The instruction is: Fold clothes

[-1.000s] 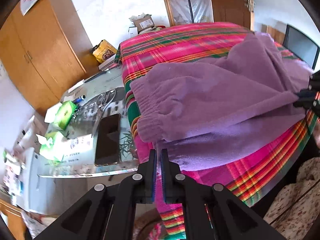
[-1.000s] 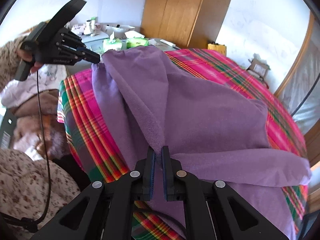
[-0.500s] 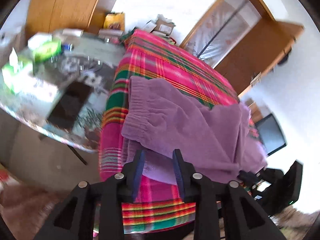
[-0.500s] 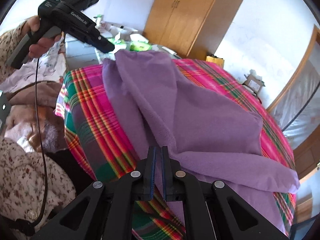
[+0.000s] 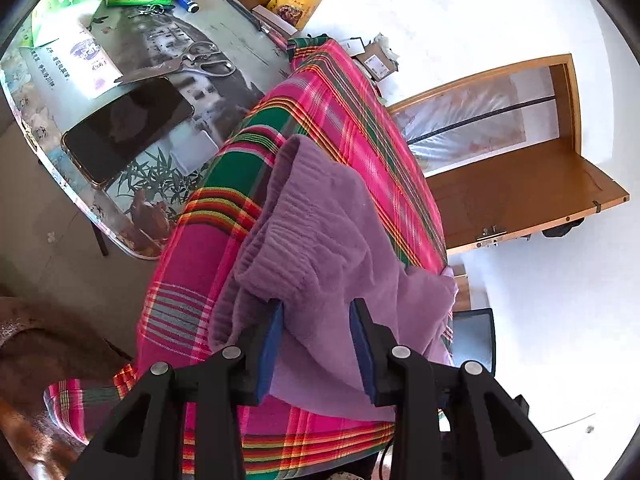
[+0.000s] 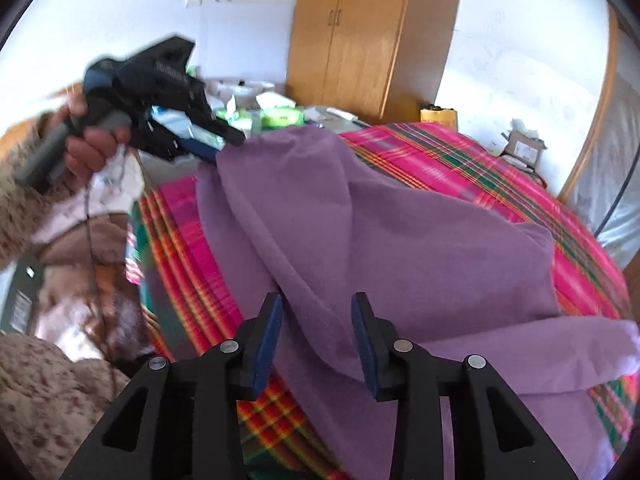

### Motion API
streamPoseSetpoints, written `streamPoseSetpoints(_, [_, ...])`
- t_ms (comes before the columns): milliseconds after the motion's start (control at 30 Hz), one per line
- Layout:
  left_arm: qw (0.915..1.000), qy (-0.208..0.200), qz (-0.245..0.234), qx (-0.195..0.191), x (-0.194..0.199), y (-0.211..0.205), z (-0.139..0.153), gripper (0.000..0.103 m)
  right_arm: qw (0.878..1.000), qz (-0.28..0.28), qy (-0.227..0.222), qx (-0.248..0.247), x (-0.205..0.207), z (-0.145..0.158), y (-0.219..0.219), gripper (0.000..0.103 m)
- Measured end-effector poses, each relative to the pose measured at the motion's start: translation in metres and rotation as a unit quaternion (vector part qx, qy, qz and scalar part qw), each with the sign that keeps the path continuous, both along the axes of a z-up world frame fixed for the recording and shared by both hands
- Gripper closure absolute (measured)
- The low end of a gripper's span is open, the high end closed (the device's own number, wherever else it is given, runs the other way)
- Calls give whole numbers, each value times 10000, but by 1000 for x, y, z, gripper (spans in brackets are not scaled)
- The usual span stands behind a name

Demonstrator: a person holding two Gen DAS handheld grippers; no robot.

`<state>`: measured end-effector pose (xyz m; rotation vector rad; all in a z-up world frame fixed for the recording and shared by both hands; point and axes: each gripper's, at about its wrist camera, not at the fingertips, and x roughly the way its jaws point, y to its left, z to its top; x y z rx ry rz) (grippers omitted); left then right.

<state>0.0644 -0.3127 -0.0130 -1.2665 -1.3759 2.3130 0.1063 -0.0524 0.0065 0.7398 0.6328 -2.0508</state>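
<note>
Purple garment [image 6: 400,248], one piece, is now released onto the plaid bed [image 5: 344,104]: left gripper [image 5: 316,344] and right gripper [image 6: 316,340] were just opened, fabric loose between jaws.

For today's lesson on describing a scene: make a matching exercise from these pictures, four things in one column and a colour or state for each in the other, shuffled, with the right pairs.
Things:
1. trousers
2. blanket
3. phone
4. right gripper

Colour or state:
A. pink, green and orange checks
B. jaws open
C. purple, folded over
D. black screen, lying flat on the table

Pairs: 1-C, 2-A, 3-D, 4-B
</note>
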Motion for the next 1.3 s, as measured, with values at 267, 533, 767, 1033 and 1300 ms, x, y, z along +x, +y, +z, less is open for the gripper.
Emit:
streamPoseSetpoints(267, [9988, 71, 432, 233, 1, -7, -5, 98, 9998, 50, -150, -112, 2, -2, 1, 95])
streamPoseSetpoints(533, [9966, 329, 712, 245, 26, -6, 8, 100, 9995, 43, 214, -240, 21, 19, 8, 96])
streamPoseSetpoints(767, [9966, -156, 805, -36, 28, -4, -17, 99, 9999, 8, 88, 62, 22, -4, 1, 96])
streamPoseSetpoints(1033, [9959, -189, 790, -403, 25, 0, -16, 98, 9998, -122, -71, 121, 21, -19, 0, 95])
streamPoseSetpoints(1300, [9862, -85, 1206, -1127, 39, 17, 14, 94, 9977, -480, -303, -359, 16, -17, 9, 89])
